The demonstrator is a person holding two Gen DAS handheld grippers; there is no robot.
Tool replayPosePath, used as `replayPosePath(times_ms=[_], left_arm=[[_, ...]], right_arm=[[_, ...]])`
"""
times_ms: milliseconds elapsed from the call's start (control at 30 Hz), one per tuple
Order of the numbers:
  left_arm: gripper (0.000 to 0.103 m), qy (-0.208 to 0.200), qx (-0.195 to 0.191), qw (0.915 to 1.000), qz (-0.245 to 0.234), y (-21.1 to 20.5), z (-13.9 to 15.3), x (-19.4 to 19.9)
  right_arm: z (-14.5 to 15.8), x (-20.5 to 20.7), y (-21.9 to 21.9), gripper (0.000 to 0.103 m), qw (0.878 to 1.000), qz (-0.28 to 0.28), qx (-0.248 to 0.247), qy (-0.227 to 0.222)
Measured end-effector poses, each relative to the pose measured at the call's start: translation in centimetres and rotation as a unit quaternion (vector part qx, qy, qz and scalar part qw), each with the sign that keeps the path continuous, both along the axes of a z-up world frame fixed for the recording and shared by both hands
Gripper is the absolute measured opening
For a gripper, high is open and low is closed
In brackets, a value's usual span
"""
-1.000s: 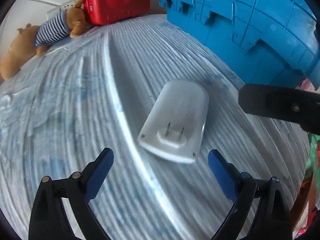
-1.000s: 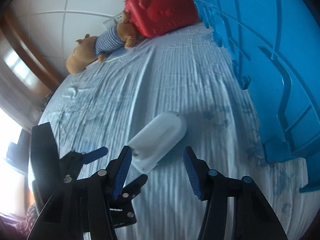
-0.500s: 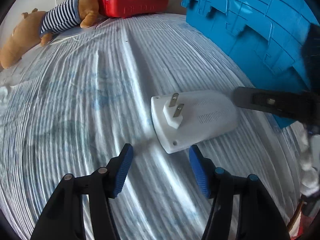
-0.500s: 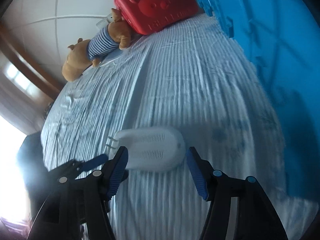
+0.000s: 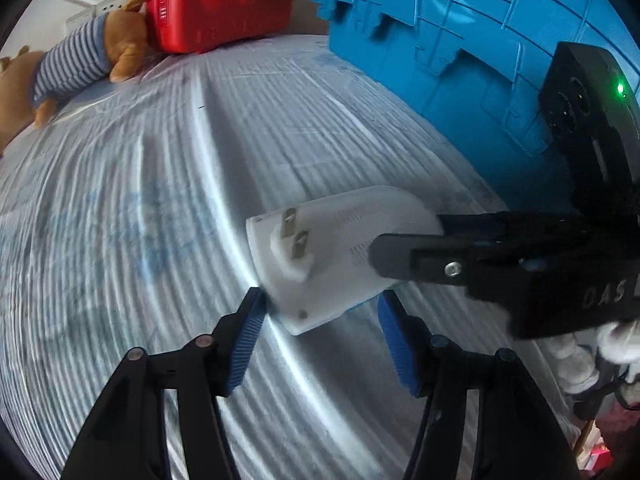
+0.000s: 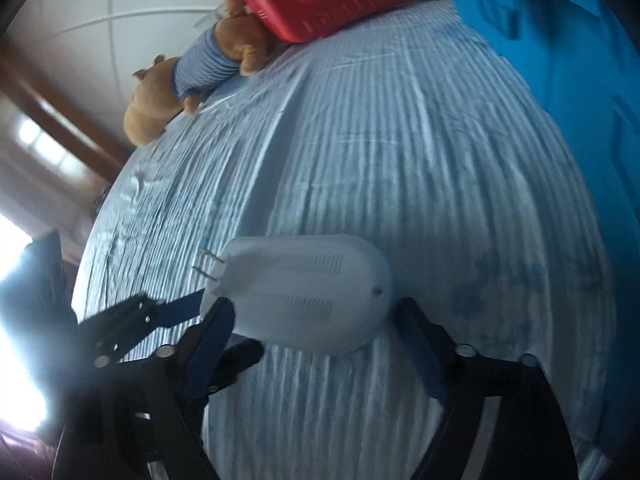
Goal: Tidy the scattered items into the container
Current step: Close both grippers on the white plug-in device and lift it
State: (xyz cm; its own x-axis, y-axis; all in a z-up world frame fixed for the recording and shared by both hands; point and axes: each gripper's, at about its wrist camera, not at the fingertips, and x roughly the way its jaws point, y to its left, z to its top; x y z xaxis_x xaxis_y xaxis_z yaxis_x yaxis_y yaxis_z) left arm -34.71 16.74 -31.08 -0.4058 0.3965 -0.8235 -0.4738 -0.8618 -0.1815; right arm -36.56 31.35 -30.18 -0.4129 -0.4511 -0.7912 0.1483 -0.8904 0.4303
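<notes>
Now the white plug-in device [image 5: 340,256] lies between both tools' fingers.

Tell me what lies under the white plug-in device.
The white plug-in device lies prongs-up on the striped blue bedsheet. Only sheet shows around it; its underside and whatever it covers are hidden.

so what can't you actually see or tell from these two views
- Blue crate: its inside is out of sight in both views; only the outer wall shows, cut off by the frame edge.
- White plug-in device: its underside lies on the bedsheet.
- Left view: the right tongs cover the device's rounded end.
- Right view: window glare washes out the lower left.
</notes>
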Motion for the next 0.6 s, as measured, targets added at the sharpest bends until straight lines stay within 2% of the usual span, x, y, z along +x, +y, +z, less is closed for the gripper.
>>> replayPosePath(times_ms=[233, 300, 367, 400, 600], left_arm=[[0.06, -0.007, 0.01, 0.9999, 0.001, -1.2, -0.1, -0.5], [0.06, -0.007, 0.013, 0.9999, -0.001, -1.2, -0.2, -1.0], [0.06, -0.001, 0.005, 1.0, -0.002, -1.0, -0.3, -1.2], [0.06, 0.002, -0.001, 1.0, -0.005, -0.9, -0.3, -1.1], [0.06, 0.021, -0.018, 0.9996, -0.007, -1.0, 0.8, -0.2]], right_arm=[[-0.2, -0.3, 1.4, 0.079, 0.998, -0.025, -0.049, -0.003], [-0.2, -0.8, 1.1, 0.077, 0.999, -0.02, -0.041, -0.003], [-0.2, -1.1, 0.7, 0.06, 1.0, -0.011, -0.024, -0.003], [-0.1, -1.1, 0.4, 0.058, 1.0, -0.005, -0.011, 0.0], [0.8, -0.6, -0.5, 0.058, 1.0, 0.017, 0.019, 0.019]])
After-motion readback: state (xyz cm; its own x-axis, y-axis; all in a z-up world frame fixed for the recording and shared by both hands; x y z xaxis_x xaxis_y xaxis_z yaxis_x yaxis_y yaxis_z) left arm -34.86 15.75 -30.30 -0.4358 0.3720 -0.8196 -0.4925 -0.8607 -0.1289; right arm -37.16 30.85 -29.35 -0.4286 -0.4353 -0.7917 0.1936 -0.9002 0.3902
